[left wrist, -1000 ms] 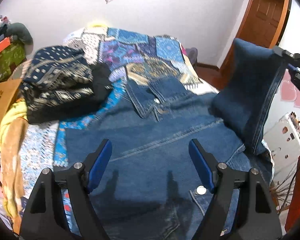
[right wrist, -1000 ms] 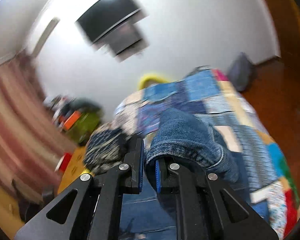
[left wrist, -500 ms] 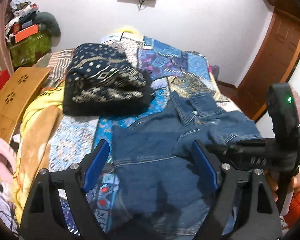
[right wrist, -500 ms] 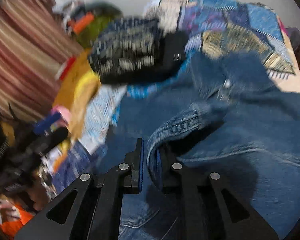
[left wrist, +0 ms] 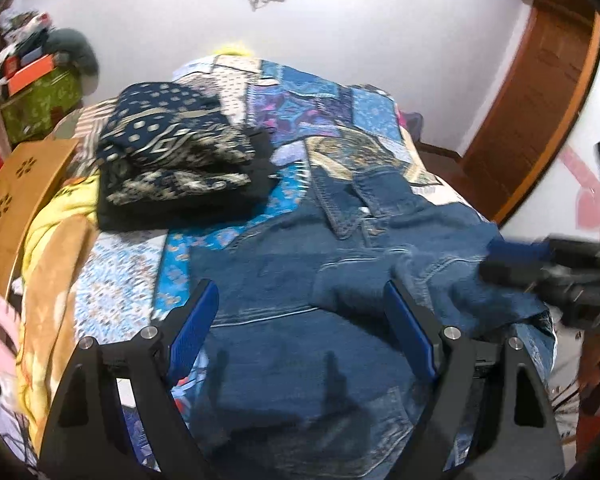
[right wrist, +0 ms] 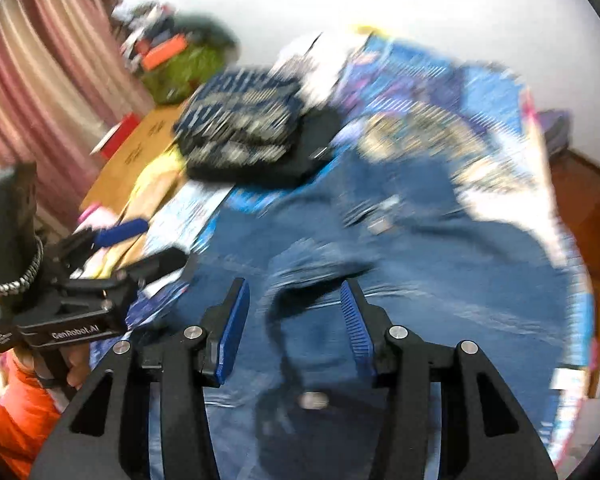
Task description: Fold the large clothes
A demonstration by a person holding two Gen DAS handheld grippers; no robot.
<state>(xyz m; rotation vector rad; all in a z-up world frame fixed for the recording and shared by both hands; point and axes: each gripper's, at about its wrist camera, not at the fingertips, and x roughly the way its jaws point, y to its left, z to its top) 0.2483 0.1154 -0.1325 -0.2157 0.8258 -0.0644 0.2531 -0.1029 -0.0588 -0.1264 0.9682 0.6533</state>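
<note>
Stiff seamed denim jacket [left wrist: 300, 344] (probably rumpled) — flat.

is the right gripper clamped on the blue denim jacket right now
No, the right gripper has just been opening and its pads stand apart over the blue denim jacket.

"GenRobot.AI" in white lettering on the side of the left claw [right wrist: 140, 246]

Blue denim jacket [left wrist: 320, 344] on blue patchwork quilt [left wrist: 324, 108]; navy-and-cream patterned pile [left wrist: 172, 152].
</note>
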